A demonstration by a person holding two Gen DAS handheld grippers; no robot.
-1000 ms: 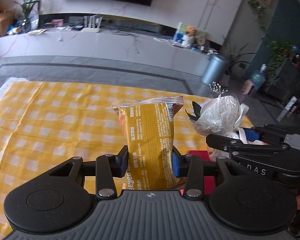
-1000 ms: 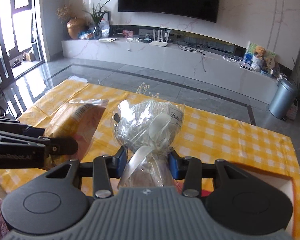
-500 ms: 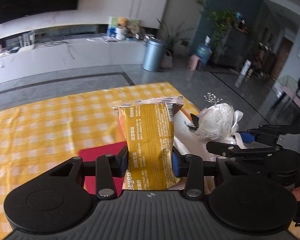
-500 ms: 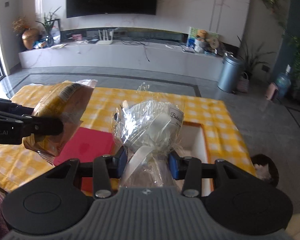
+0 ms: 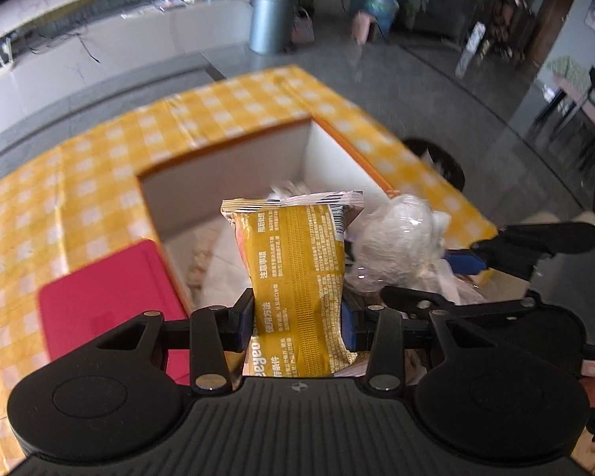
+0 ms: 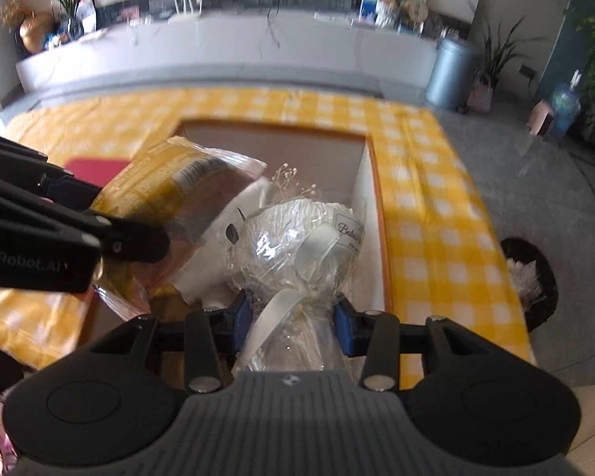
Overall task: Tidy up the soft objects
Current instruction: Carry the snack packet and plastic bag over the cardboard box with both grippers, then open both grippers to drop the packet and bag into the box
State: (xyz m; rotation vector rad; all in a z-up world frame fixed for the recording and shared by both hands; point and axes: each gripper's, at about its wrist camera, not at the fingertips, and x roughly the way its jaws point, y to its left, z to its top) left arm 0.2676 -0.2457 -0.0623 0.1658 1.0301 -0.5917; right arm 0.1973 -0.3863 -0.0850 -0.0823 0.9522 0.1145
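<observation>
Both sets of fingers are clamped on soft goods: the left gripper pinches the yellow snack packet low down, upright between its pads, and the right gripper squeezes the cellophane-wrapped bundle at its ribboned neck. Both loads hang over the white box set in the checked surface, just ahead of the fingers. Best lower each well inside the walls, beside each other rather than stacked, before easing the grip.

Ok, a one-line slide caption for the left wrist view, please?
Left gripper shut on a yellow snack packet above an open white box, beside the right gripper's cellophane-wrapped bundle.
</observation>
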